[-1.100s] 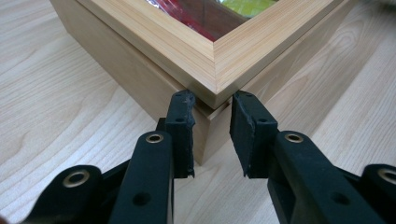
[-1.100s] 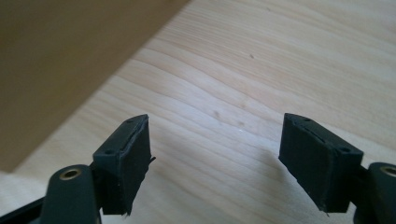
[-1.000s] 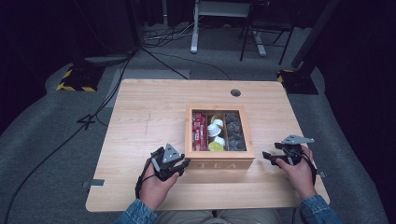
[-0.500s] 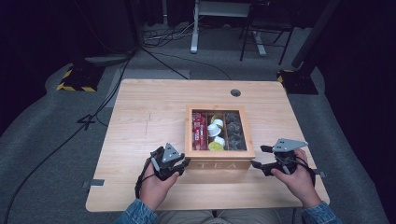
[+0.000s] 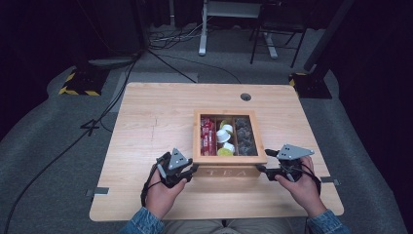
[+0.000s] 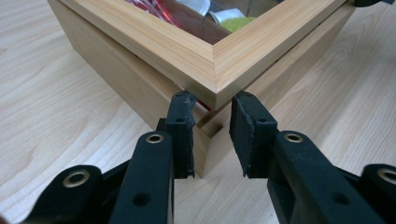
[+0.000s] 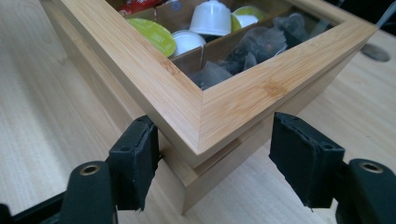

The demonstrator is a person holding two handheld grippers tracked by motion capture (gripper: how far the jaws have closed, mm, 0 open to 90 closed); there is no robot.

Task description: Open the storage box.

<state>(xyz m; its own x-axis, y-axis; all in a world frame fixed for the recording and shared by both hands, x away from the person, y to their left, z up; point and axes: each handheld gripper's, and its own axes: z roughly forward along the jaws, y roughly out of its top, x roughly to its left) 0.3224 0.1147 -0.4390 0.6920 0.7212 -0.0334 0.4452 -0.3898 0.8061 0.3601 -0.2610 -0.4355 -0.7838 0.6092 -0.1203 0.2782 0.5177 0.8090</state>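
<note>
Tea box: wooden, with "TEA" on its front wall and a framed see-through lid, standing on the table at its near middle, between the two hands.

Contents: red packets at the left, white and yellow-green capsules in the middle, dark sachets at the right.

Left gripper: held low by the left hand, forearm coming in from the near edge, jaws pointing at the box's near left corner. The jaws are clamped on that corner just under the lid frame, one pad on each wall.

Right gripper: held by the right hand at the near right corner, jaws straddling it. They have just been closing; left pad touches the wall, right pad stands clear.
</note>
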